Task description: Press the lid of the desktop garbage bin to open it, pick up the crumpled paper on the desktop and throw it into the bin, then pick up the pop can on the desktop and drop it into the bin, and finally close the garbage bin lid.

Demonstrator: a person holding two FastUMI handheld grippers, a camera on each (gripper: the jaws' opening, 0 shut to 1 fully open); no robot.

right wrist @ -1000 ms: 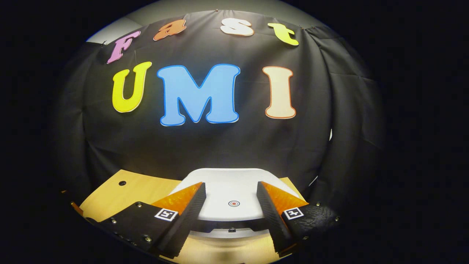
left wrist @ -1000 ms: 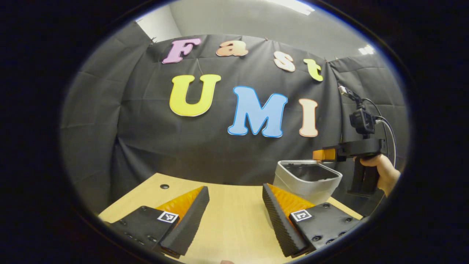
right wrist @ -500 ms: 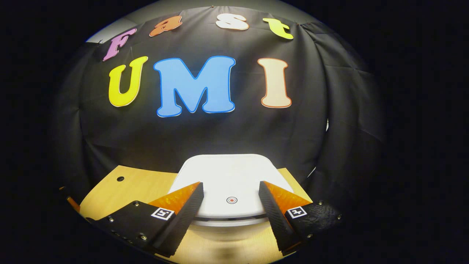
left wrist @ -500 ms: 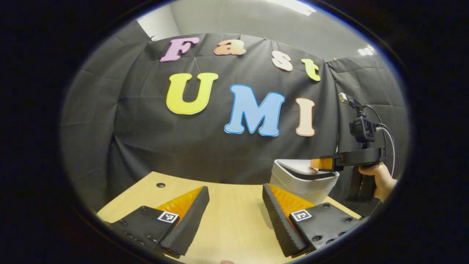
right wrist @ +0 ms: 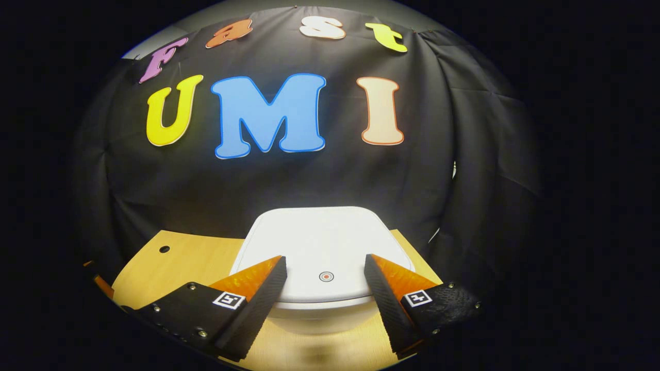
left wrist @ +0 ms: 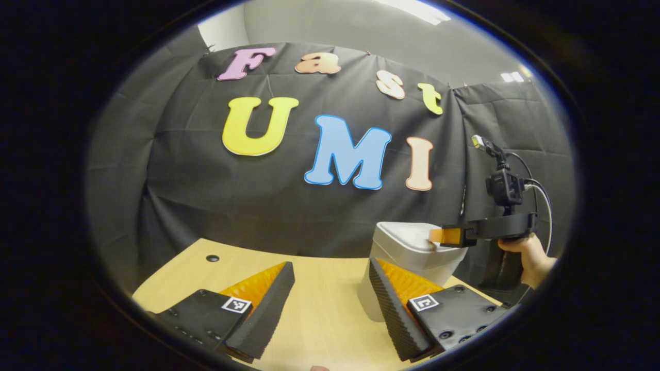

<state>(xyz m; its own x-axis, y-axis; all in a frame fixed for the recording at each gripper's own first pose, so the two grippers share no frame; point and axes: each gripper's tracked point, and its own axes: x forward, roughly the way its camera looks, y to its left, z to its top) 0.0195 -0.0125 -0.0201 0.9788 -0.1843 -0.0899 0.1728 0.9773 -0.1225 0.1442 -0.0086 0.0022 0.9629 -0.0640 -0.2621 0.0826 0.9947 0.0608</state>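
Right gripper view: I am looking down my right gripper point(right wrist: 325, 265), its 2 fingers standing apart with nothing between them, hovering right over the front of the bin's lid point(right wrist: 322, 242). The lid is lying flat and shut on the bin point(right wrist: 319, 317), which is sitting at the far right end of the table point(right wrist: 191, 257). In the left gripper view my left gripper point(left wrist: 330, 278) is also gaping apart and holding nothing, above bare tabletop, with the bin just beyond its right finger.
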